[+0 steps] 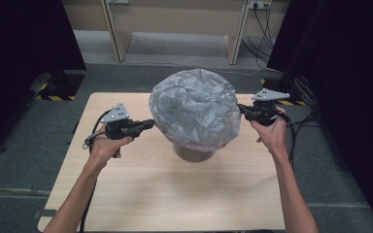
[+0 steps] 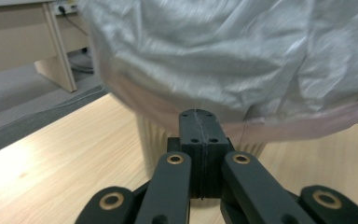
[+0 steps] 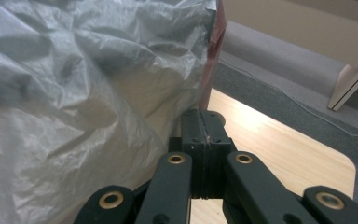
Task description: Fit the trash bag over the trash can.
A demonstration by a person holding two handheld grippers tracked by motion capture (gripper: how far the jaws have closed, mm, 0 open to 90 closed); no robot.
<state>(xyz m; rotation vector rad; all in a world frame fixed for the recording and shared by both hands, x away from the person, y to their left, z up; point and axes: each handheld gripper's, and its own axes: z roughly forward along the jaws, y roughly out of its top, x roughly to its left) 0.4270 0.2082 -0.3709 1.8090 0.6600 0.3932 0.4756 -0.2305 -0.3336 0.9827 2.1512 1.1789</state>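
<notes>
A crinkled grey plastic bag (image 1: 194, 109) billows over a small ribbed bin (image 1: 193, 154) at the middle of the wooden table (image 1: 175, 199). My left gripper (image 1: 149, 123) lies level at the bag's left edge. In the left gripper view its jaws (image 2: 198, 114) are pressed together with the tips at the bag's (image 2: 214, 56) pinkish hem, above the bin (image 2: 151, 135). My right gripper (image 1: 240, 108) meets the bag's right edge. In the right gripper view its jaws (image 3: 200, 114) are shut, with a sliver of film in the seam beside the bag (image 3: 74, 93).
Bare tabletop (image 1: 175, 194) stretches in front of the bin toward the person. Beyond the table stand the pale legs of a desk (image 1: 119, 39) on grey carpet. Black curtains hang on both sides, and cables (image 1: 301, 121) trail at the right.
</notes>
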